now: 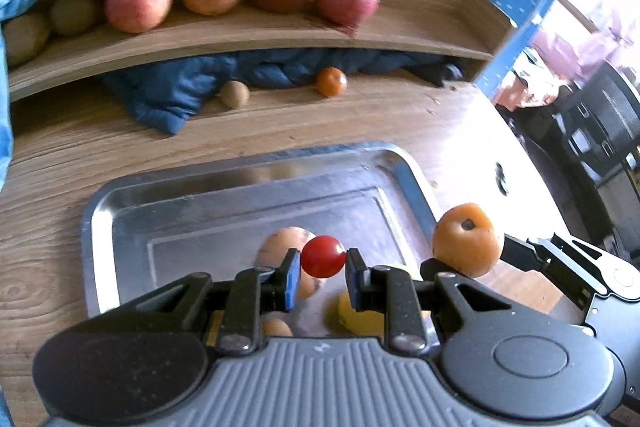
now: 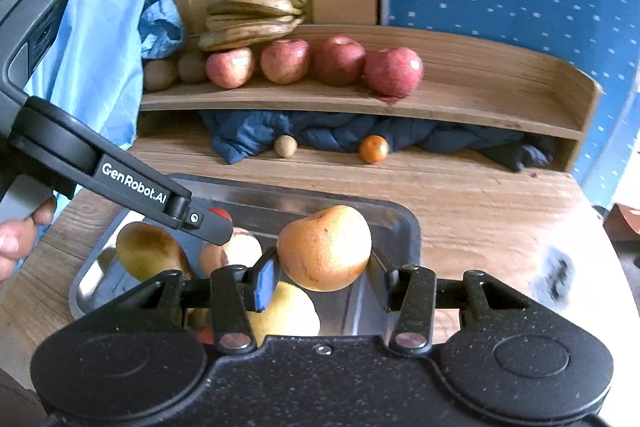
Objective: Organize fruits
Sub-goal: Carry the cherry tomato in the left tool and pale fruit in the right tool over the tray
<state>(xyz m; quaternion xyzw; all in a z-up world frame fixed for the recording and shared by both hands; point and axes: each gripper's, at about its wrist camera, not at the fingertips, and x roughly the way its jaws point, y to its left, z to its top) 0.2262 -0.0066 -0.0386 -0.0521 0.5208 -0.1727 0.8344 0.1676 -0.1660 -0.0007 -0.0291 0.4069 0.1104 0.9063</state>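
We hold a cherry tomato [image 1: 323,256] pinched between the jaws of our left gripper [image 1: 322,269], above the tray [image 1: 120,211]. Our right gripper [image 2: 323,273] clamps an orange fruit [image 2: 325,248] over the tray's right side. In the tray lie a pear [image 2: 150,251] and other fruits. On the shelf [image 2: 480,107] sit 4 apples [image 2: 394,71] beside bananas [image 2: 252,13]. A tangerine [image 2: 374,149] rests under the shelf.

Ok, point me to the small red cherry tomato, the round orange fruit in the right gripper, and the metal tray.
small red cherry tomato [image 1: 322,255], left wrist view, centre of skin.
round orange fruit [image 2: 325,247], right wrist view, front face.
metal tray [image 1: 236,169], left wrist view, far rim.
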